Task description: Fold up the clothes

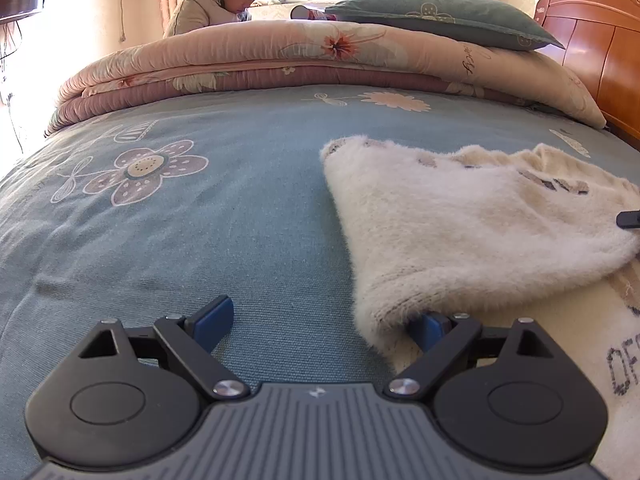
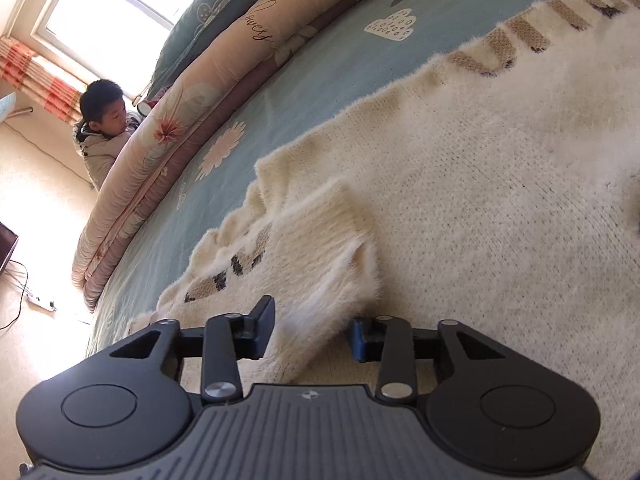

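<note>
While both claws sit low over the bed, the cream fuzzy sweater lies spread on the blue floral bedsheet, to the right side in the left wrist view. Left gripper: jaws spread wide, bare sheet between them for the most part. Its right finger pad is tucked under the near folded edge of the sweater, the fabric draping over that fingertip; the left finger pad rests clear on the sheet, apart from the knit. Nothing pinched there.

Right gripper: jaws spread too, with a folded flap of the sweater lying between the fingers and running down toward the gripper body. The flap touches or nearly touches the left finger; the right finger sits just beside its edge. Not clamped, gap visible on both sides. Rest of the sweater fills the right half of that view, brown lettering along its far hem.

Beyond: rolled pink floral quilt across the far bed edge, dark green pillow on top of it, wooden headboard at right. A person in a beige hooded coat sits behind the quilt, near the window.
</note>
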{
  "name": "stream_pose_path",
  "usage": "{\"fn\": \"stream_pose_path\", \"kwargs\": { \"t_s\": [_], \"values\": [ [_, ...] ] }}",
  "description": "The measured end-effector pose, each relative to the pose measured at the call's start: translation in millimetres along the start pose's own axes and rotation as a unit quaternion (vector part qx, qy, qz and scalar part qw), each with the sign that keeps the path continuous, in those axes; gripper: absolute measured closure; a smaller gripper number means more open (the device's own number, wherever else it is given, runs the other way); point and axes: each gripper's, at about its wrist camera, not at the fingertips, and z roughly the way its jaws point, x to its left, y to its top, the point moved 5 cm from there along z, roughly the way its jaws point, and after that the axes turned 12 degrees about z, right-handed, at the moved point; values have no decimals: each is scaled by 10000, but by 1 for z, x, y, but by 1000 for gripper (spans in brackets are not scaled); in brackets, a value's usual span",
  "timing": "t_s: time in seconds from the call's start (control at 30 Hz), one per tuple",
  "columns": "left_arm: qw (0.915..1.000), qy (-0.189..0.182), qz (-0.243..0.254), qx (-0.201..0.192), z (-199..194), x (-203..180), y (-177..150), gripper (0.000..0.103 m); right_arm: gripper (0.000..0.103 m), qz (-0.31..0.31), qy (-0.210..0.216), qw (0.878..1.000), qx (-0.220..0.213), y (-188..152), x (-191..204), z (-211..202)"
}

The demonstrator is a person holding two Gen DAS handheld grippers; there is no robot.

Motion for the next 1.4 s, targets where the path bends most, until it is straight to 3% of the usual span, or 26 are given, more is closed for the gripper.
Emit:
{"fn": "stream_pose_path", "kwargs": {
  "t_s": [0.03, 0.17, 0.43, 0.57, 0.8, 0.97, 1.07, 1.23, 1.4],
  "values": [
    [10000, -2, -1, 2, 0, 0, 0, 11, 87, 56, 4, 10000, -47, 2, -1, 3],
    [10000, -24, -23, 26, 1, 1, 0, 10, 93, 22, 109, 9999, -93, 4, -1, -1],
    [10000, -68, -31, 49, 2, 1, 1, 8, 94, -338, 41, 9985, -429, 20, 10, -32],
    [10000, -79, 5, 50, 2, -1, 1, 8, 94, -346, -388, 9972, -530, 24, -9, -27],
    [9996, -215, -13, 199, -2, 0, 4, 8, 89, -497, -651, 9949, -583, 21, -17, -34],
    [9977, -627, 217, 169, -26, -6, 19, 10, 73, -732, -786, 9915, -738, 18, -8, -62],
    [9941, -1023, 296, -214, -49, -11, 31, 10, 64, -875, -775, 9898, -813, 17, -2, -78],
    [9828, -1669, 324, -725, -63, -21, 39, 10, 61, -1154, -656, 9887, -701, 6, 19, -92],
    [9784, -2020, 340, -287, -35, -39, 25, 10, 60, -1672, -434, 9837, -502, -14, 59, -87]
  ]
}}
